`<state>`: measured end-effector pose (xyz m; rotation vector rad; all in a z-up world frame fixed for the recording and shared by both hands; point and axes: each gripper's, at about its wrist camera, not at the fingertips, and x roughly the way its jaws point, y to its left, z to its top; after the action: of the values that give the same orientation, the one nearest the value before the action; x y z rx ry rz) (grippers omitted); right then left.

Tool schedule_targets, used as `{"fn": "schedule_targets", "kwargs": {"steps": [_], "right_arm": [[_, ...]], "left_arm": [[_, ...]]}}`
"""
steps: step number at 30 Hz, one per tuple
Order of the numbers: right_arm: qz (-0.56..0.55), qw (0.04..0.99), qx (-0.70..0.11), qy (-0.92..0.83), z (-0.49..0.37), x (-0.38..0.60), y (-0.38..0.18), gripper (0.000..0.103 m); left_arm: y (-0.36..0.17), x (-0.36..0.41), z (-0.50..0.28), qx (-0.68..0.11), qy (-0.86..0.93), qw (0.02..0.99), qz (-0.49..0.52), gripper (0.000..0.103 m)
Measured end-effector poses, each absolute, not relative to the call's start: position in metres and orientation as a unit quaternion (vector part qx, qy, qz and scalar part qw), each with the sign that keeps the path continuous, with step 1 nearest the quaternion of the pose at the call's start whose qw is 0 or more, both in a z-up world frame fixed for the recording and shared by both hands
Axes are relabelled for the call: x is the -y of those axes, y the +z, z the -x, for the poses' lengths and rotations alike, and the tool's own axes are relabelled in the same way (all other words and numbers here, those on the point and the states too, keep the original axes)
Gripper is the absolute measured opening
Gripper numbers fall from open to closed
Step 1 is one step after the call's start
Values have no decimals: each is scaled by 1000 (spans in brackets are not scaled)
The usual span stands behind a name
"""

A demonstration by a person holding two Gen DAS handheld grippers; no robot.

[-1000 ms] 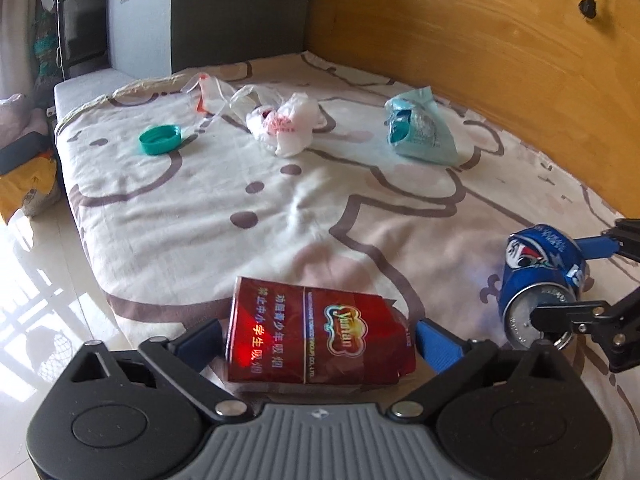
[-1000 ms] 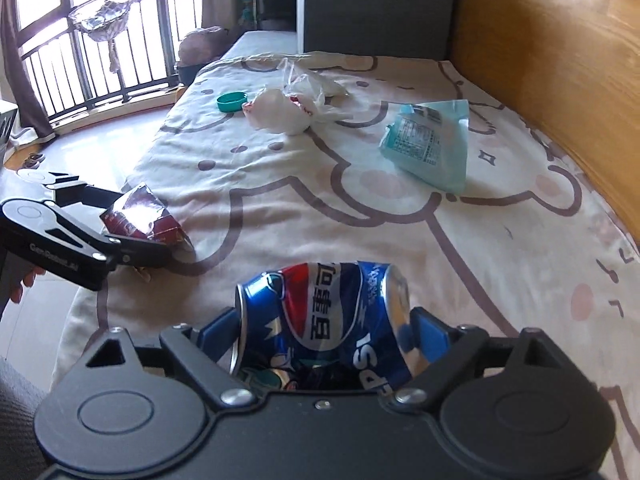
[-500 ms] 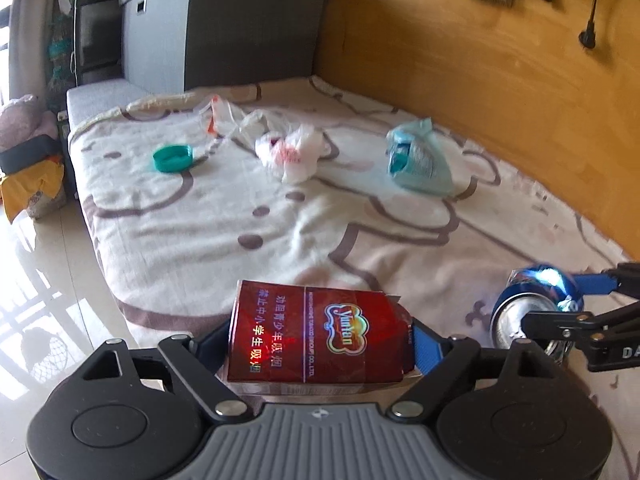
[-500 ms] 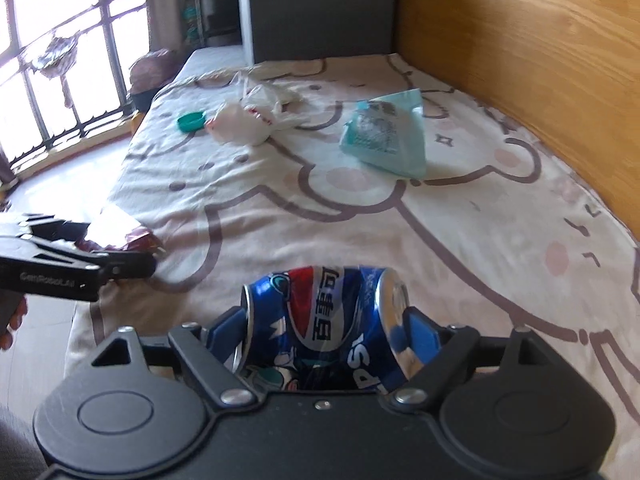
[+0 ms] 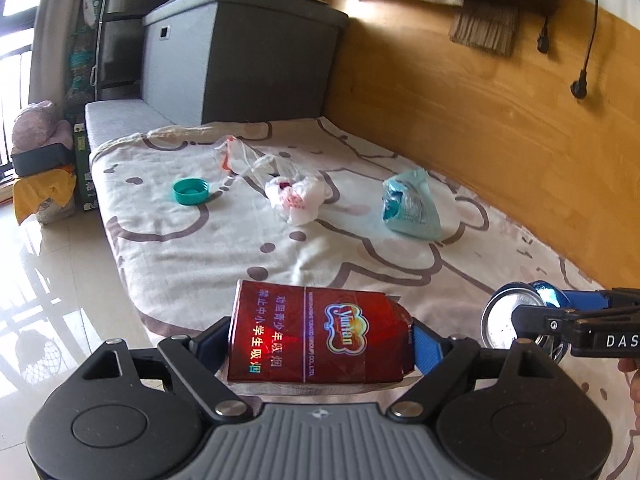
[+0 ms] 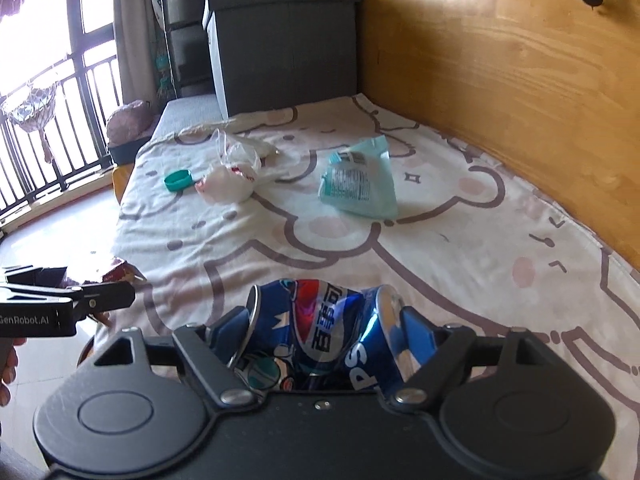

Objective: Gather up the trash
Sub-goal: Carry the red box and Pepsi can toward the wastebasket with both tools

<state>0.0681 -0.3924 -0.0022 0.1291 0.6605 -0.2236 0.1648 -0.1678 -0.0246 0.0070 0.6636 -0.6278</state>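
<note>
My left gripper [image 5: 320, 334] is clamped on a red cigarette pack [image 5: 316, 334], held clear above the near edge of the bed [image 5: 200, 248]. My right gripper [image 6: 324, 332] is clamped on a crushed blue Pepsi can [image 6: 320, 332], also lifted over the bed's near end. Further along the cartoon-print sheet I see a teal bottle cap [image 5: 191, 191] toward the left edge, a crumpled white plastic bag [image 5: 296, 199] about mid-width, and a pale blue wrapper [image 5: 410, 208] toward the edge by the wooden wall [image 5: 500, 120]
</note>
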Motion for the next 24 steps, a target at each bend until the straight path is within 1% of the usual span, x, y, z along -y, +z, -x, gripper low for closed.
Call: {"fn": "schedule_targets", "kwargs": {"steps": [12, 24], "right_arm": [[-62, 946, -297, -110, -97, 352, 13, 82], [-68, 950, -301, -54, -155, 274, 16, 82]], "left_arm": [[-10, 110, -188, -319, -234, 918, 27, 88], [-5, 26, -223, -332, -158, 929, 55, 88]]}}
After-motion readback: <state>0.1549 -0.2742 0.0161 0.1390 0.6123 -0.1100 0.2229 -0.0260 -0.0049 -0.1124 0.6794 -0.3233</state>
